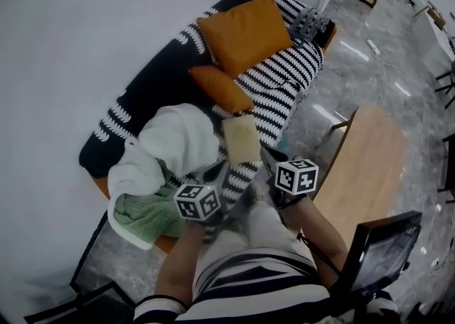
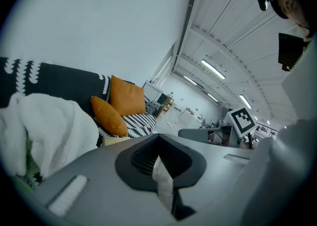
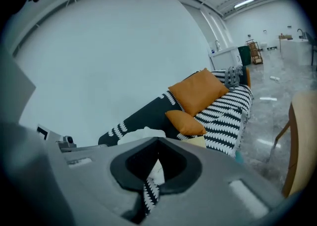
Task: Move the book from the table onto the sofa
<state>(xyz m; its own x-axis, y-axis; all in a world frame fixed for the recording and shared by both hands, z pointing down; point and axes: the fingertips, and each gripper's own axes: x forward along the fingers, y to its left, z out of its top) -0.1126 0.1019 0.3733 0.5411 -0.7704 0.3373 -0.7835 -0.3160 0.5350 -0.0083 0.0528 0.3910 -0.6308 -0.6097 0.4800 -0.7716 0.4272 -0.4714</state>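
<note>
**Head view.**
- Book (image 1: 240, 139): pale and flat. It lies on the striped seat of the sofa (image 1: 284, 81), just ahead of both grippers and roughly between the lines they point along.
- Left gripper (image 1: 217, 173) and right gripper (image 1: 276, 159): side by side, both short of the book. We see neither touching it.
- Orange cushion (image 1: 222, 88): beyond the book, on its far side from the grippers.
- White blanket (image 1: 178, 138): to the left of the left gripper.
- Table (image 1: 370, 166): to the right of the right gripper. The part we can see carries no book.

**Left gripper view.**
- Left gripper (image 2: 161, 173): jaws drawn fully together, with nothing between them.
- Book (image 2: 116, 141): ahead and to the left, showing only as a pale strip under the orange cushion (image 2: 109, 117).

**Right gripper view.**
- Right gripper (image 3: 152, 176): jaws pressed together and empty.
- Book (image 3: 198, 141): ahead and a little to the right, at the foot of the orange cushion (image 3: 185, 122) on the sofa seat.

**Progress, as we judge it.** The book is off the table and resting on the sofa, released by both grippers, so the transfer looks complete. We find no step outstanding, except perhaps drawing the grippers clear.
</note>
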